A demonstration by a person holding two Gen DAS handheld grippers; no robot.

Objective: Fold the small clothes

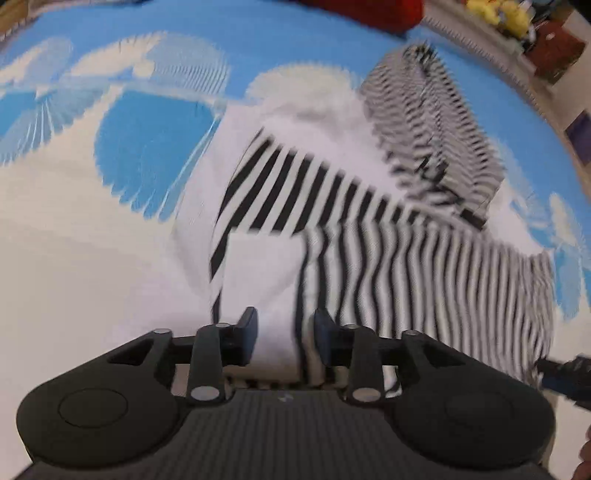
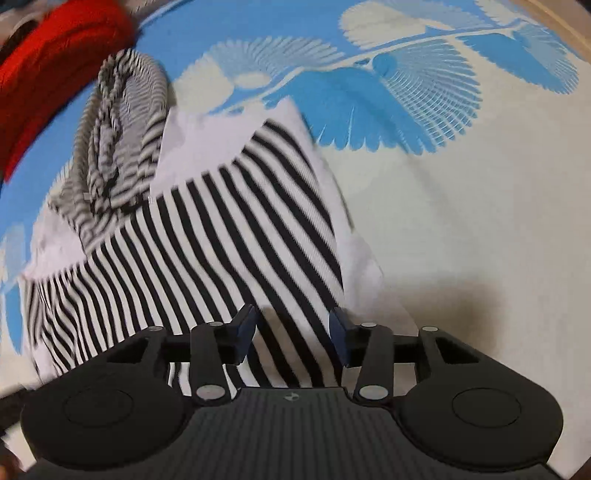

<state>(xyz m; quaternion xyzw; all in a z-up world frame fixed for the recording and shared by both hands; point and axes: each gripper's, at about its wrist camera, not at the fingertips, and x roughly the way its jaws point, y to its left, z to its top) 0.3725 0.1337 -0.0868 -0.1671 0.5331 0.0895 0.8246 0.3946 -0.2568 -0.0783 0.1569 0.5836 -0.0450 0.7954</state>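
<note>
A small black-and-white striped garment with white panels (image 1: 332, 192) lies on a blue-and-white patterned cloth surface (image 1: 74, 240); it also shows in the right wrist view (image 2: 221, 240). A second finely striped garment (image 1: 432, 122) lies folded at its far end, also in the right wrist view (image 2: 125, 129). My left gripper (image 1: 284, 332) is open, its fingers just above the garment's near white edge. My right gripper (image 2: 291, 328) is open over the near striped edge. Both views are blurred by motion.
A red fabric item (image 2: 55, 62) lies at the far edge, also in the left wrist view (image 1: 362, 11). Yellow toys (image 1: 498, 14) and boxes (image 1: 557, 51) stand beyond the surface. The other gripper's tip (image 1: 569, 373) shows at the right edge.
</note>
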